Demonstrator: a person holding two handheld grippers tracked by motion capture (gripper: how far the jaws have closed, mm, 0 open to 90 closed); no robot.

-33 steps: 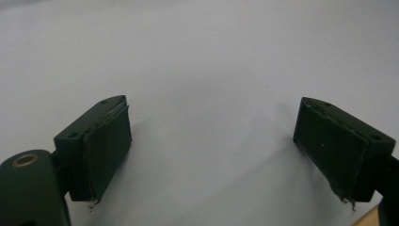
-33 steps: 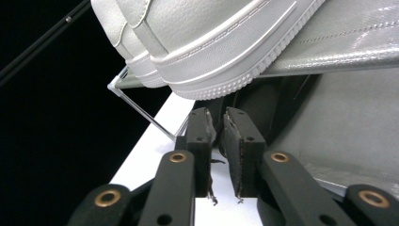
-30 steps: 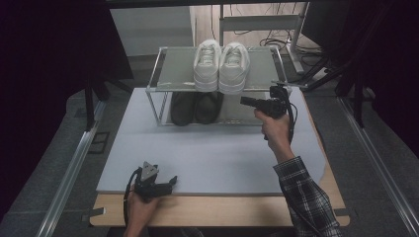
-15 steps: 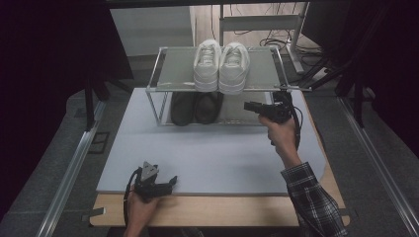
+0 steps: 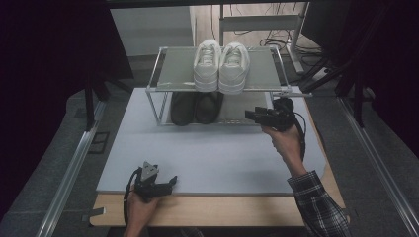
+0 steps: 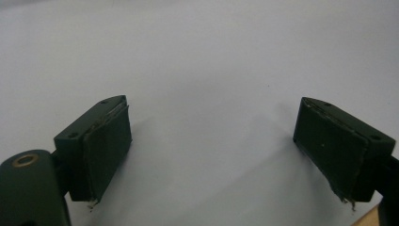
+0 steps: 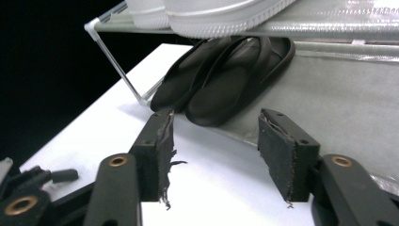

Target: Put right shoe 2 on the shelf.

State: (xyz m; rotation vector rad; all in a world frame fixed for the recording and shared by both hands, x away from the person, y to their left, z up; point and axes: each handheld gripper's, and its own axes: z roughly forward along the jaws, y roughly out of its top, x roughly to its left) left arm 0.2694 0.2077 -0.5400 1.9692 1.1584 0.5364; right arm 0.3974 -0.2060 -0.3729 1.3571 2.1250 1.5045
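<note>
In the high view, the rear parts of the pair of black rubber flip-flop sandals (image 5: pixel 196 107) lie hidden beneath the upper grey shelf of the two-tier metal-framed shoe rack (image 5: pixel 178 69). The pair of white lace-up sneakers (image 5: pixel 220 65) covers the shelf surface under it. In the right gripper view, the sneakers are cut off by the 12 o'clock edge, leaving only their soles (image 7: pixel 211 19). The rack is cut off at 3 o'clock. In the left gripper view, the pale wooden table edge (image 6: pixel 374 219) is a sliver at 5 o'clock, too little to identify further. At 6 o'clock of the high view, both forearms are cut off.
</note>
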